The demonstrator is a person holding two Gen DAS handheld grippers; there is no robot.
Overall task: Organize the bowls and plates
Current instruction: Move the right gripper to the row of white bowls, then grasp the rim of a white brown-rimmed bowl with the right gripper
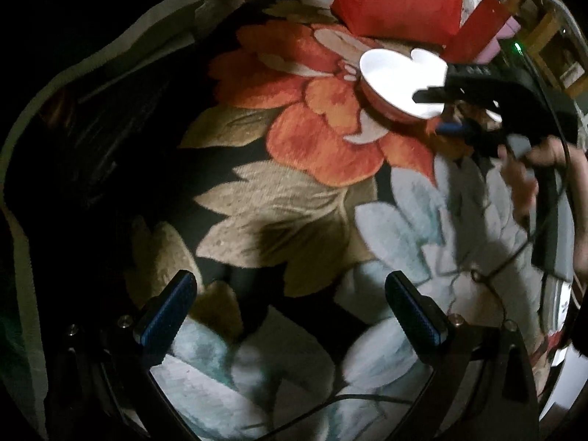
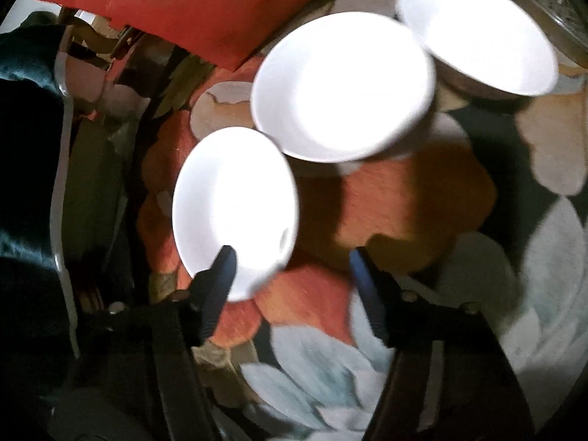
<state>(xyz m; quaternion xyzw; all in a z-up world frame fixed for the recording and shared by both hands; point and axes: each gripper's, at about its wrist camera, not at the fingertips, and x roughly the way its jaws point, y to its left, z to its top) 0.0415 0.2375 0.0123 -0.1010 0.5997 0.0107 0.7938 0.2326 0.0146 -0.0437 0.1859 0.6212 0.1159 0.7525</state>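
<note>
- Three white bowls, glare-bright inside, sit on the flowered rug (image 2: pixel 404 198).
- Near bowl (image 2: pixel 235 202) lies just ahead of my right hand-held gripper (image 2: pixel 290 257), jaws apart, left finger over its rim.
- Middle bowl (image 2: pixel 341 84) and far bowl (image 2: pixel 477 36) farther ahead, rightward.
- My left hand-held gripper (image 1: pixel 290 286): spread, empty.

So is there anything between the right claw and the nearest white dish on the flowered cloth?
Nothing visible blocks it. The right claw is open, and one of its fingers already overlaps the near rim of the nearest white dish. Only bare flowered cloth lies between the fingers. The other two dishes sit farther back.
</note>
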